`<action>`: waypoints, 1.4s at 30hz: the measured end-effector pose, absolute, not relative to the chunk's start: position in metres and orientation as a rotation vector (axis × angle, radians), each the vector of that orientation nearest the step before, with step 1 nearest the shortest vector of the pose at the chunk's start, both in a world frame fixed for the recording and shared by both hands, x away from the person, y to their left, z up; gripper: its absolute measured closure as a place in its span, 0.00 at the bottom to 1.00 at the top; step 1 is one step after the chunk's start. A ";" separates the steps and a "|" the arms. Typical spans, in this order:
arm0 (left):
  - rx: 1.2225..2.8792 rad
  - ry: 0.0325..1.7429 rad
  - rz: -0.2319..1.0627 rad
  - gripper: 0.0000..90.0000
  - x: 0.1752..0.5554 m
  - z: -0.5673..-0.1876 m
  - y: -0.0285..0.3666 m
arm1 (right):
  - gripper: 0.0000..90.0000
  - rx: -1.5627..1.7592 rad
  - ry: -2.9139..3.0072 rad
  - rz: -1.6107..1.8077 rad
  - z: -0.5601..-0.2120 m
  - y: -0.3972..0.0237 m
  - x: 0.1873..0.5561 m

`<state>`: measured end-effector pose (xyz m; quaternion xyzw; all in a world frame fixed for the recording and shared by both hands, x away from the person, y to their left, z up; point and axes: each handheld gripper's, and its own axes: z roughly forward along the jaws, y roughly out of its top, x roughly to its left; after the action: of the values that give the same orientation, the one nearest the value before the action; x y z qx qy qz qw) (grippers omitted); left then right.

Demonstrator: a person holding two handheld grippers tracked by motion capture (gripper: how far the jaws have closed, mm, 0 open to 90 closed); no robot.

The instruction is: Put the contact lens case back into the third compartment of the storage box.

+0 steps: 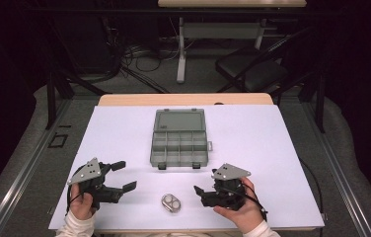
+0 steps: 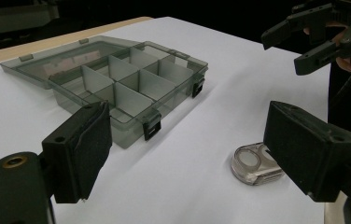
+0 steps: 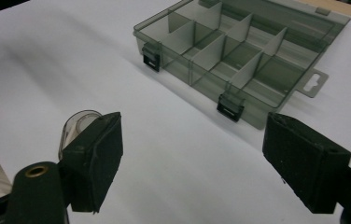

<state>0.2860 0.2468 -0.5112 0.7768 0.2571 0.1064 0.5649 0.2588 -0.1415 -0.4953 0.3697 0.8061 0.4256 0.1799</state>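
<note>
A smoky-grey compartment box [image 1: 179,146] lies open mid-table, its lid [image 1: 179,120] folded flat behind it and its cells empty. A small clear oval case [image 1: 172,203] rests near the front edge, between the two hands. My left gripper [image 1: 124,176] is open to the case's left, jaws pointing right. My right gripper [image 1: 202,190] is open just right of the case, jaws pointing left. In the left gripper view the case [image 2: 255,163] lies by the right jaw, with the box [image 2: 117,79] beyond. In the right gripper view the case [image 3: 78,123] peeks from behind the left jaw, and the box [image 3: 239,56] is ahead.
The white table top [image 1: 272,148] ends in a wooden strip [image 1: 186,99] at the back. Beyond it on the floor stand a black chair [image 1: 250,69], a desk leg [image 1: 181,49] and loose cables [image 1: 139,59]. A hang tab [image 3: 313,83] sticks out of the box's side.
</note>
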 end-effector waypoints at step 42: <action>1.832 0.608 0.246 0.18 0.287 -0.512 0.246 | 0.39 0.981 2.534 1.152 -0.514 -0.061 0.266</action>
<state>0.2868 0.2457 -0.5123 0.7782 0.2581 0.1043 0.5630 0.2655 -0.0613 -0.5138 0.3310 0.8547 0.3884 0.0949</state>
